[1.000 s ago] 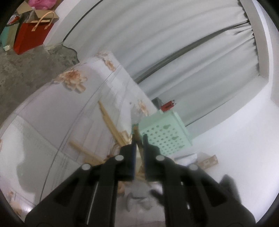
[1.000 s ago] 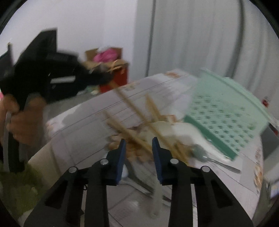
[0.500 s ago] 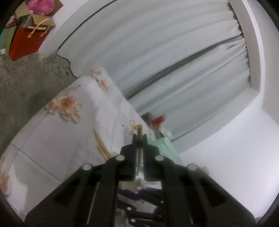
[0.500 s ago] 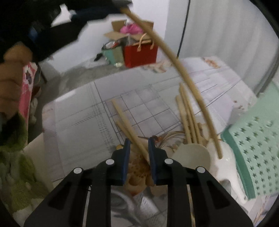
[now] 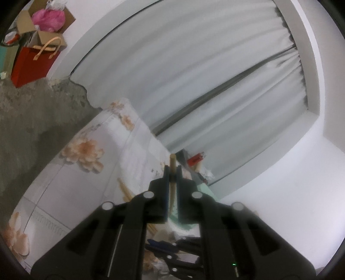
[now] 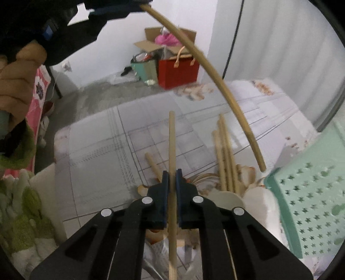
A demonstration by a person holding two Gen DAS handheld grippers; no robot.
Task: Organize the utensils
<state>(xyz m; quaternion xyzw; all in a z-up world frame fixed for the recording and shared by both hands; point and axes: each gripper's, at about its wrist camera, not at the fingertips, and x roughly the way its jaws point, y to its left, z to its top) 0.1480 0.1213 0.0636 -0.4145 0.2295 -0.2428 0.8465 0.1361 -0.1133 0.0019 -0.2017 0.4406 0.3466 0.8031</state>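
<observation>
My left gripper (image 5: 171, 170) is shut on a wooden chopstick (image 5: 172, 163) and holds it high above the table; in the right wrist view that chopstick (image 6: 215, 79) arcs from the left gripper (image 6: 142, 3) at the top left down toward the mint green basket (image 6: 310, 193). My right gripper (image 6: 171, 174) is shut on another wooden chopstick (image 6: 171, 140), which points forward over the floral tablecloth (image 6: 97, 155). Several loose chopsticks (image 6: 225, 155) lie on the cloth just ahead, right of my right gripper.
A white ladle or spoon (image 6: 224, 198) lies by the basket. Scissors (image 5: 166, 247) lie below the left gripper. A red bag (image 6: 177, 71) and a cardboard box (image 6: 151, 44) stand on the floor beyond the table. A grey curtain (image 5: 194, 75) hangs behind.
My right gripper has closed on a chopstick and lifted it off the pile. My left gripper has raised its chopstick higher, away from the table.
</observation>
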